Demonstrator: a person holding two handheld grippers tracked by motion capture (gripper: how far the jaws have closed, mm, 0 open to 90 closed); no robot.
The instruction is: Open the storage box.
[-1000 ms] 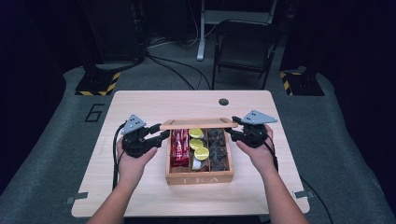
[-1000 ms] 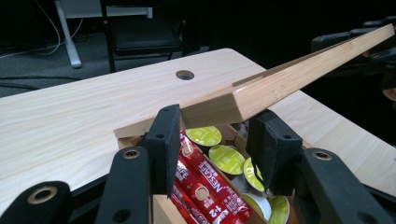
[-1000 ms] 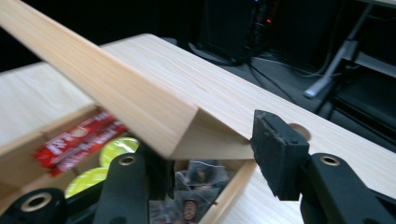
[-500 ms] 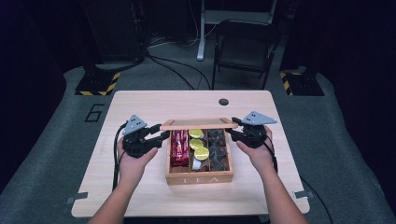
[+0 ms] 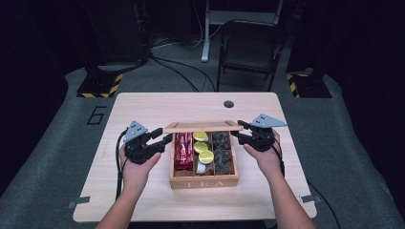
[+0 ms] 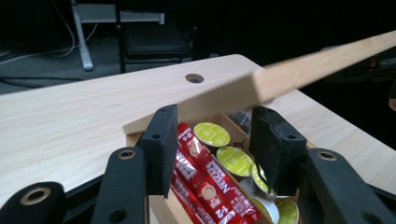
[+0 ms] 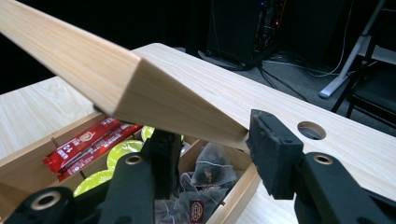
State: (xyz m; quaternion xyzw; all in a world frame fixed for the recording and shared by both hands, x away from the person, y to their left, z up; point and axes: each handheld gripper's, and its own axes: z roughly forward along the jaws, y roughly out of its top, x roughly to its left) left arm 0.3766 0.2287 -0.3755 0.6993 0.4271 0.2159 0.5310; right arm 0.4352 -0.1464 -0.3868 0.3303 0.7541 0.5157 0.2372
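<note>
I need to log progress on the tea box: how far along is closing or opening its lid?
Done: the wooden box sits filled with red sachets, yellow capsules and tea bags. In hand: the left gripper and right gripper flank the half-raised lid; the left's fingers have just been opening. Left: bringing the lid to rest.

Both forearms come in from the near edge, angled slightly toward each other, each hand wrapped around a gripper held level and pointing inward. The left gripper (image 5: 165, 139) has its jaws spread apart, and they have just been opening, with a wooden edge between the pads. The right gripper (image 5: 237, 131) has its jaws set about the same edge's other end, pads against it.
</note>
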